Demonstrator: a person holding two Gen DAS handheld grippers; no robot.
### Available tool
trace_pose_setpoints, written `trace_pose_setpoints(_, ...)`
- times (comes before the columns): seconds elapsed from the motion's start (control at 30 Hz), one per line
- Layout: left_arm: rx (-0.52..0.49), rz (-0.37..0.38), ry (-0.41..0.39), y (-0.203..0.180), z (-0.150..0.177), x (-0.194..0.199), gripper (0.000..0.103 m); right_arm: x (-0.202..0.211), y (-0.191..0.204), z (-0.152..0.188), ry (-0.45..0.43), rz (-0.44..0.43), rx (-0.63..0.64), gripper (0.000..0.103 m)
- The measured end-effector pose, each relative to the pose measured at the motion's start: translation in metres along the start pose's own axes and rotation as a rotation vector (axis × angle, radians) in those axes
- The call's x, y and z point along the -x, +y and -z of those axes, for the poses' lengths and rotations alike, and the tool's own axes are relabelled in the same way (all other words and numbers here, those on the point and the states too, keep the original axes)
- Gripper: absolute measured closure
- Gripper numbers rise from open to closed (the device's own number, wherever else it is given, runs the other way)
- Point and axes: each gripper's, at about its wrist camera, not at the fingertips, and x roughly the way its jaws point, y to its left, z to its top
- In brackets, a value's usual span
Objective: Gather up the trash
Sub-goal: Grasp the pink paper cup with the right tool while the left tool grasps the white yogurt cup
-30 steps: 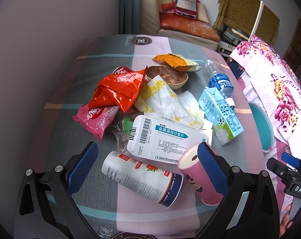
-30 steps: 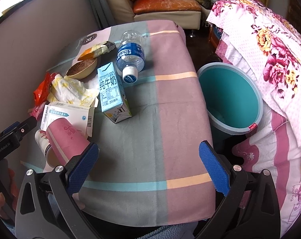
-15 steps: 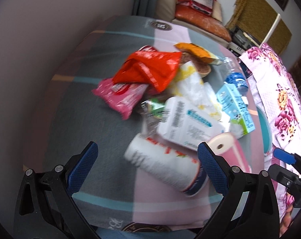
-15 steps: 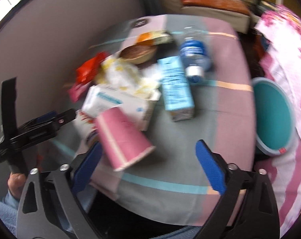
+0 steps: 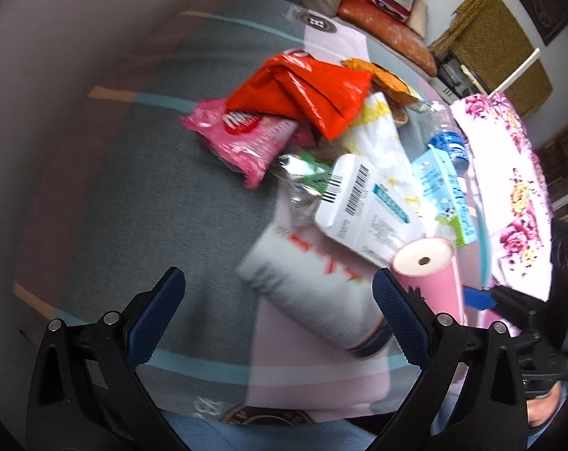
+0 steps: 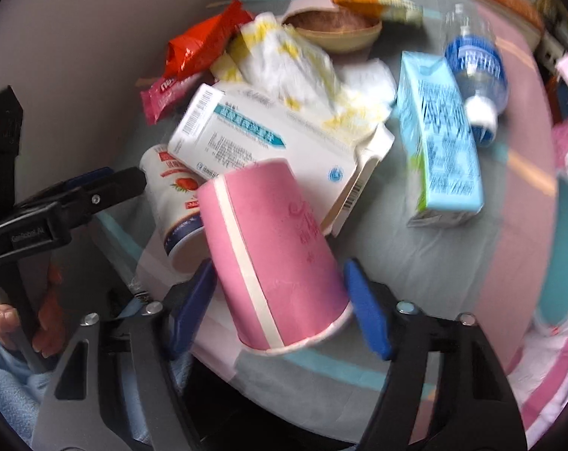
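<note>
Pink paper cup (image 6: 272, 251) lies between the closing right tool (image 6: 274, 306), pads not yet pressing; next, lift it to the teal bin (image 6: 562, 255). Left tool (image 5: 278, 310) hangs open, empty.

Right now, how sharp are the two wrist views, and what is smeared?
Left wrist: motion blur smears the white cup and medicine box; its own fingers stay crisp. Right wrist: the milk carton and bottle streak; the pink cup reads clearer.

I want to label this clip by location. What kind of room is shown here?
Probably a home living room or bedroom: a cushioned sofa stands beyond the cloth-covered table, floral bedding lies beside it, and a teal bin waits nearby.
</note>
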Motion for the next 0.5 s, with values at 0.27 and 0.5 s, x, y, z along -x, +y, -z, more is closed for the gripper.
trace_pose_setpoints(0.27,0.030,0.016,0.099,-0.019,0.006,-0.020,0.011,0.028,-0.041,0.031,-0.078,-0.042,-0.143,0.038)
trace_pose_setpoints(0.5,-0.002,0.002,0.121,-0.024,0.008,-0.031,0.031,0.037,-0.069,0.052,-0.096,-0.068,-0.222,0.038)
